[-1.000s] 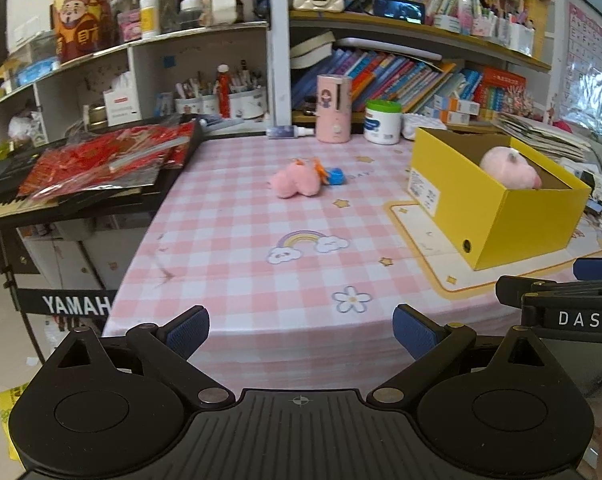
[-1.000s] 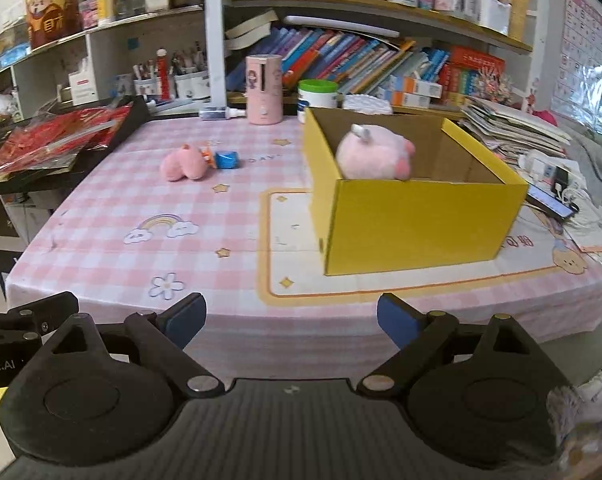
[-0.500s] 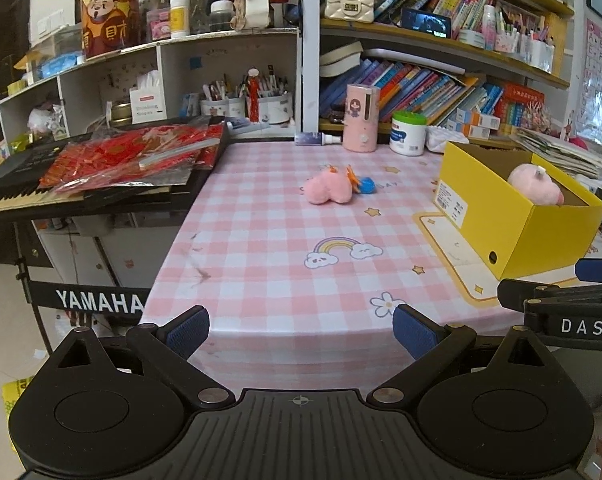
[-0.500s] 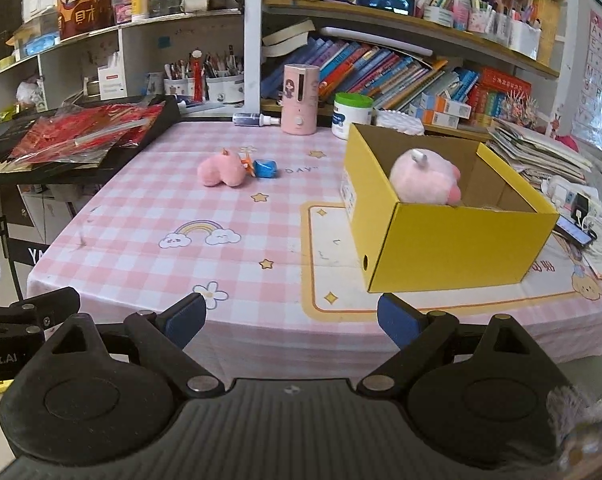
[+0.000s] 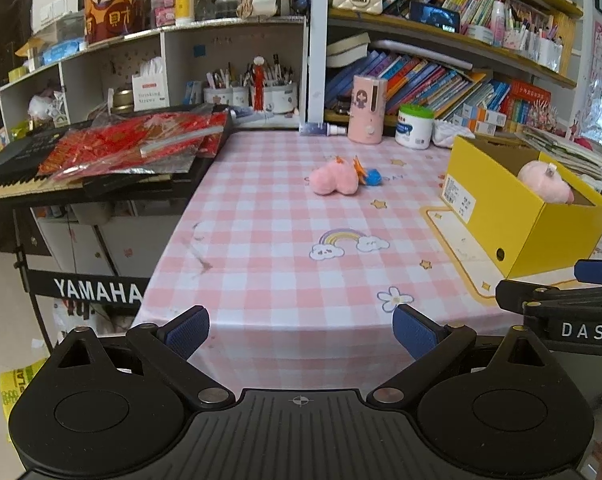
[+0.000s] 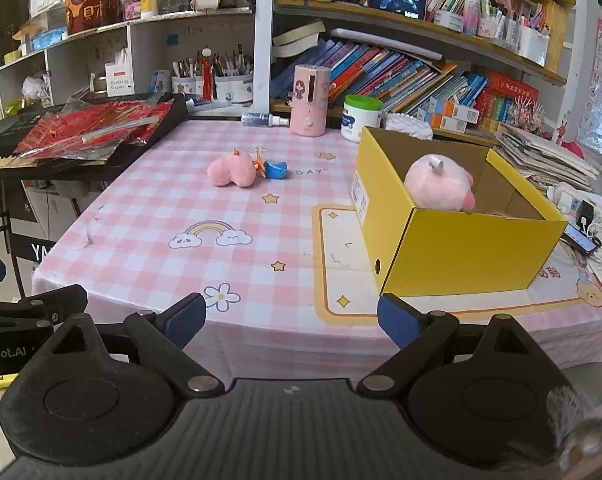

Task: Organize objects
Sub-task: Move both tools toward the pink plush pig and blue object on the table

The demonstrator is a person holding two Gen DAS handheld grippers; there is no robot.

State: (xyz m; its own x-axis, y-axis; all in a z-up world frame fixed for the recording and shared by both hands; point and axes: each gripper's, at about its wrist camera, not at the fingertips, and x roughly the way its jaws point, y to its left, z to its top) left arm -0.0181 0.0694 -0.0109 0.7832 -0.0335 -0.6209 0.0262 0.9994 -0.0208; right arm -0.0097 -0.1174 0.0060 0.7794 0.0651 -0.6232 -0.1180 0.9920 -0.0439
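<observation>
I hold my left gripper (image 5: 301, 326) wide open and empty off the table's near edge, the pink plush toy (image 5: 335, 180) lying far ahead mid-table, while my right gripper (image 6: 291, 318), equally open and empty, faces the yellow box (image 6: 453, 252) holding another pink plush (image 6: 439, 186).

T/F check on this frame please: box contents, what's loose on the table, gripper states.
1. The yellow box holds a pink plush. True.
2. A second pink plush lies on the table. True.
3. The blue toy is inside the box. False: it lies on the table beside the loose plush.
4. The right gripper grips a plush. False: open, empty.
5. The left gripper is open and empty. True.
</observation>
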